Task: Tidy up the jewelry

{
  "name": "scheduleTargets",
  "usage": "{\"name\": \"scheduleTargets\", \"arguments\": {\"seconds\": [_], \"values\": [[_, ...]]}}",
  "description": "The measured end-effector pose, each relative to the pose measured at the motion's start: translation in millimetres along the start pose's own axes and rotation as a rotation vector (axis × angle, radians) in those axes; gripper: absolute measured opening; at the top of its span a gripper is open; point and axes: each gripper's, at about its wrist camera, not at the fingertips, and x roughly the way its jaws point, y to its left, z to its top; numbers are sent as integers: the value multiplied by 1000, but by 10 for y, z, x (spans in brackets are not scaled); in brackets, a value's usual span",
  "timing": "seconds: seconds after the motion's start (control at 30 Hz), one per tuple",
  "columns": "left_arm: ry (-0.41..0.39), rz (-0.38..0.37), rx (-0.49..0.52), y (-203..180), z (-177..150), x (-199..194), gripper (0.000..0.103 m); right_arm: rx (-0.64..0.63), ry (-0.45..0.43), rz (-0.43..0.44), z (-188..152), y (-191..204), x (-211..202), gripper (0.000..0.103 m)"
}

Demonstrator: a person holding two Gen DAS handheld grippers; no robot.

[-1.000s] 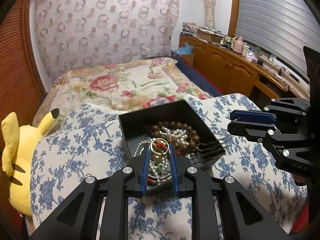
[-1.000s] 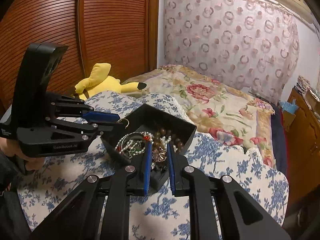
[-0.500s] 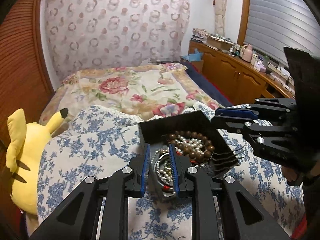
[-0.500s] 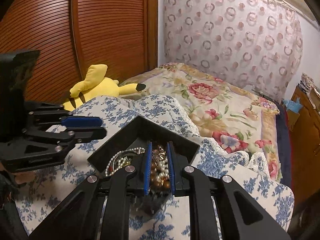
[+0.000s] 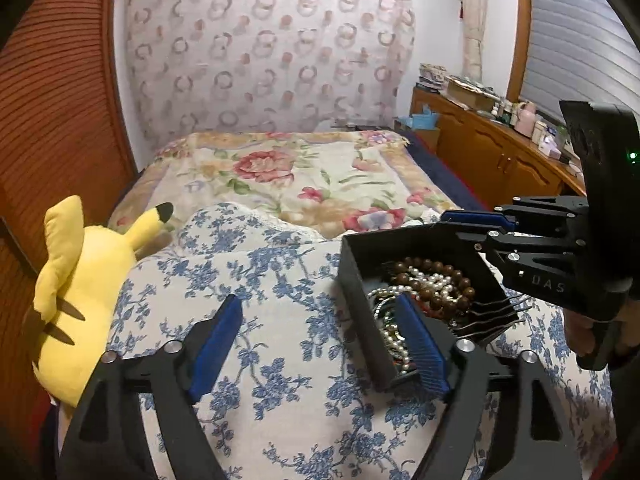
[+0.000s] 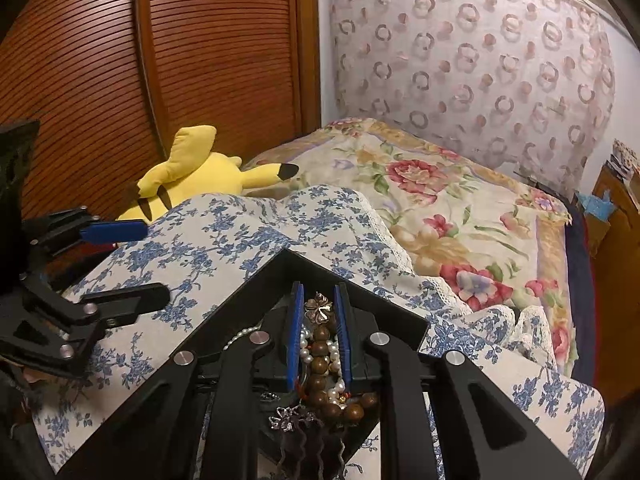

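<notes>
A black open box (image 5: 416,240) full of jewelry sits on a blue-flowered cloth (image 5: 280,312). It holds a brown bead bracelet (image 5: 444,280), pearl strands (image 5: 388,336) and a dark hair comb (image 5: 492,316). My left gripper (image 5: 320,332) is open; its right finger is in the box, its left finger over the cloth. My right gripper (image 6: 319,332) hangs over the box (image 6: 248,292), jaws narrow with brown beads (image 6: 320,354) and a small flower charm (image 6: 319,309) showing between them; whether they pinch anything is unclear. It also shows in the left wrist view (image 5: 480,224).
A yellow plush toy (image 5: 76,292) lies at the left edge of the cloth by a slatted wooden door (image 6: 120,60). A floral bedspread (image 5: 304,184) lies behind. A wooden cabinet (image 5: 500,160) with clutter stands at the right.
My left gripper opened from shut and let go of the gold ring it held; the ring is out of sight. My right gripper moved in over the box, jaws still narrow.
</notes>
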Motion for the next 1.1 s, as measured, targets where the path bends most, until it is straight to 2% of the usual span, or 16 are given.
{"name": "scheduleTargets", "arguments": {"seconds": [0.03,0.1,0.27,0.33,0.53,0.6,0.83,1.1], "values": [[-1,9,-3,16,-14,-9,82,5,1,-4,-7,-5,3,35],[0,14,-4,30,-37,-26,86,25,-4,-16,-35,-30,-10,50],[-1,31,-2,29,-114,-126,91,54,-19,-53,-116,-36,-104,56],[-5,30,-1,14,-142,-183,94,71,-33,-69,-160,-29,-186,69],[-24,39,-5,-50,-279,-432,95,122,-88,-145,-403,76,-552,93],[-30,47,-4,-88,-341,-523,95,138,-109,-171,-517,134,-701,98],[-65,54,4,-230,-555,-836,95,178,-158,-219,-831,341,-1118,100],[-110,62,10,-383,-708,-1187,95,229,-265,-276,-1140,545,-1667,100]]}}
